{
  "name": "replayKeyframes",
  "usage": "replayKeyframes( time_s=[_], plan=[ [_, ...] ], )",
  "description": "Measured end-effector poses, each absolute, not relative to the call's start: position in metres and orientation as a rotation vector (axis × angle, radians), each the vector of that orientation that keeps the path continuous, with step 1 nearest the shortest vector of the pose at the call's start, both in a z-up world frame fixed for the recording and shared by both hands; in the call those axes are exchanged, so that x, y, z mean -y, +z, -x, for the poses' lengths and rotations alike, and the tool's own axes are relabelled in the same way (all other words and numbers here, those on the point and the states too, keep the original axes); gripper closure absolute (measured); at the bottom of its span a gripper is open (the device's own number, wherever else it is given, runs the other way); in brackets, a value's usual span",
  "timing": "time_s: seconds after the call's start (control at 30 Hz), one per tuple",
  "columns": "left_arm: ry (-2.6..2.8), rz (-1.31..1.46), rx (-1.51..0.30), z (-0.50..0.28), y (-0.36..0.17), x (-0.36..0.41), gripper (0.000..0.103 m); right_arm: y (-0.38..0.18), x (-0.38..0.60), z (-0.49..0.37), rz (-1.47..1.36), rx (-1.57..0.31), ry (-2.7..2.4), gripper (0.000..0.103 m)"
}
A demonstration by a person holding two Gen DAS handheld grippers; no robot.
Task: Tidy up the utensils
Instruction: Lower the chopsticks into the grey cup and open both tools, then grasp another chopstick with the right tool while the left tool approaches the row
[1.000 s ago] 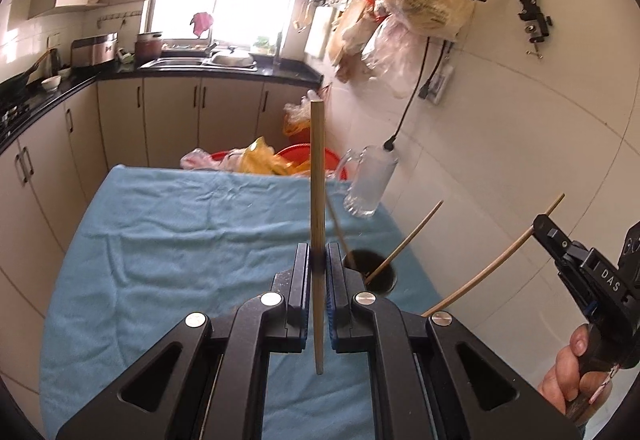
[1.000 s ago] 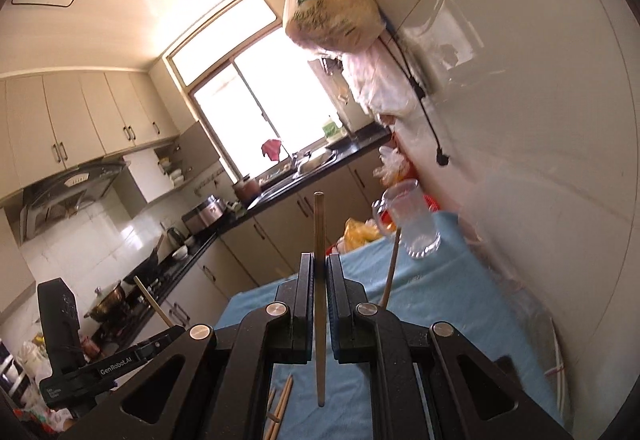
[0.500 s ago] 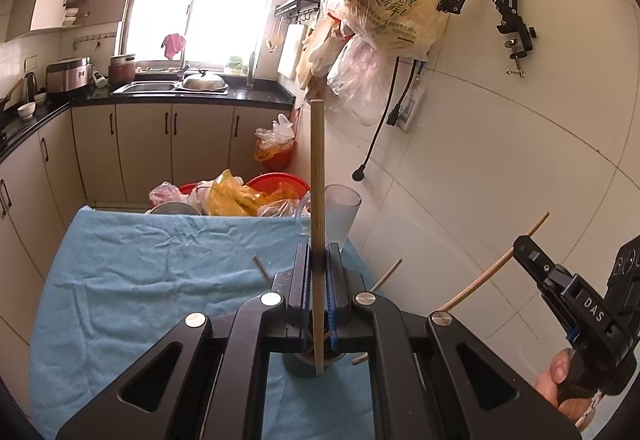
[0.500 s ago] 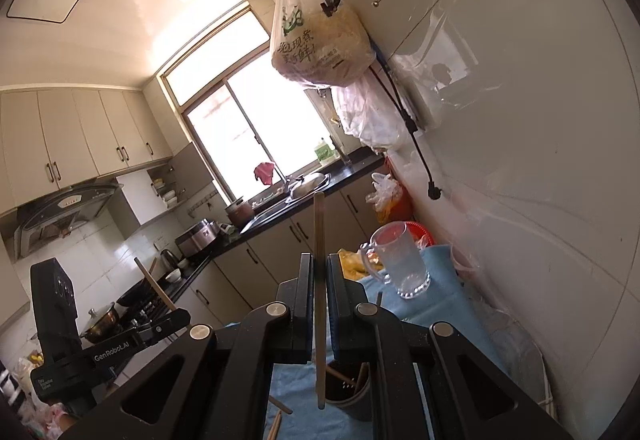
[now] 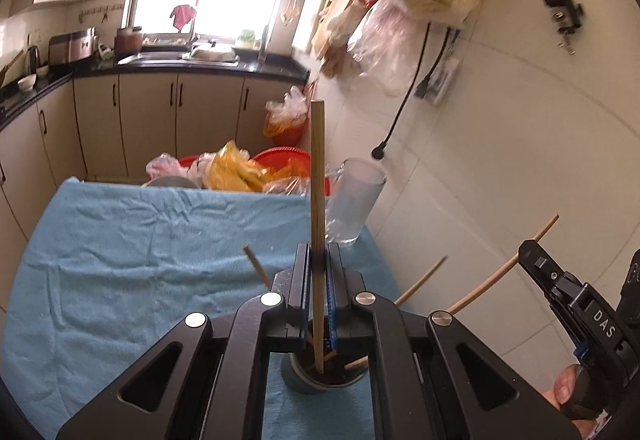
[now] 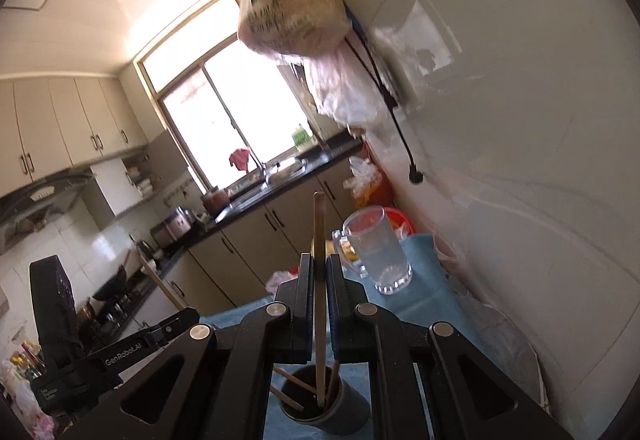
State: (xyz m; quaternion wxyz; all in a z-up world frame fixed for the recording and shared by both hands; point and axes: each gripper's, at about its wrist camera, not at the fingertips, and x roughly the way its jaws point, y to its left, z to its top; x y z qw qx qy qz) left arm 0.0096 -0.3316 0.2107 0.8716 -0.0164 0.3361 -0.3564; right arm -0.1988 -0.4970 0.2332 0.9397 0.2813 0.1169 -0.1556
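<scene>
A chopstick (image 5: pixel 317 224) is pinched upright between the jaws of the left gripper (image 5: pixel 319 260); its upper part rises well above them and its lower end hangs over the mouth of a dark cup (image 5: pixel 320 380), just beside the sticks (image 5: pixel 420 282) already leaning in it. The cup stands on the blue cloth (image 5: pixel 140 240) covering the surface, near the right wall. A second chopstick (image 6: pixel 319 280) is clamped in the same upright way by the jaws of the right gripper (image 6: pixel 319 272), and its lower tip is seen inside the cup (image 6: pixel 324 412) among the other sticks (image 6: pixel 290 380). In the left view, the right gripper (image 5: pixel 532 256) is seen at the right with its chopstick (image 5: pixel 500 272) slanting. A glass mug (image 5: pixel 352 208) stands farther along the cloth, near the wall.
</scene>
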Motion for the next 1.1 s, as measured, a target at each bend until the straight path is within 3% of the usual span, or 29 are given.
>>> replayKeyframes(
  time_s=[0.33,0.47,0.6,0.73,0.83,1.1],
  plan=[
    [-0.741,0.019,-0.77,-0.025,0.181,0.334,0.095,0.195,0.494,0.168,-0.596,-0.361,-0.296,0.095],
    [-0.747,0.037,-0.751,-0.022,0.189,0.327,0.079,0.201,0.492,0.174,-0.585,-0.346,-0.305,0.094],
    [-0.747,0.056,-0.711,-0.011,0.204,0.31,0.078,0.214,0.487,0.188,-0.562,-0.306,-0.32,0.092],
    [-0.734,0.076,-0.679,0.003,0.213,0.286,0.068,0.218,0.477,0.21,-0.566,-0.278,-0.325,0.081],
    [-0.709,0.067,-0.665,0.016,0.212,0.265,0.068,0.212,0.464,0.22,-0.565,-0.292,-0.32,0.068],
    [-0.564,-0.01,-0.665,0.056,0.161,0.191,0.062,0.16,0.407,0.216,-0.539,-0.459,-0.254,0.065]
  ],
)
